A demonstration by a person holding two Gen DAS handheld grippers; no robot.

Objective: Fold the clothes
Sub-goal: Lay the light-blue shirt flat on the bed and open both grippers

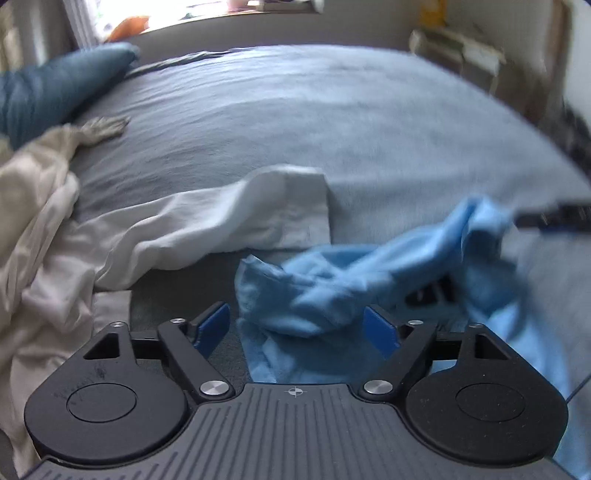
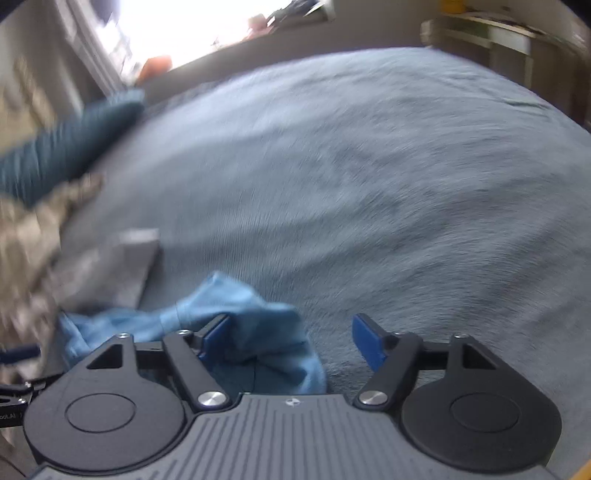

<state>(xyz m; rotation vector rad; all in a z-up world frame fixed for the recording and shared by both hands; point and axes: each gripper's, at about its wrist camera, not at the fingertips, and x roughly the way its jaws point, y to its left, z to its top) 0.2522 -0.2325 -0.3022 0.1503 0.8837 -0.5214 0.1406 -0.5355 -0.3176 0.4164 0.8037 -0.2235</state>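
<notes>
A crumpled light blue garment [image 1: 354, 280] lies on the grey-blue bed [image 1: 332, 122]. My left gripper [image 1: 299, 328] is open, its blue pads on either side of the garment's near folds. In the right wrist view the same garment [image 2: 236, 325] lies at the lower left. My right gripper [image 2: 291, 339] is open, with the garment's edge between its pads, close to the left one. A white garment [image 1: 221, 221] lies spread behind the blue one. The right gripper's tip shows at the left view's right edge [image 1: 554, 218].
A cream garment pile [image 1: 37, 236] lies at the left. A teal pillow [image 1: 55, 88] sits at the bed's far left. A window sill [image 1: 229, 14] runs behind the bed. Shelves [image 1: 458, 48] stand at the far right.
</notes>
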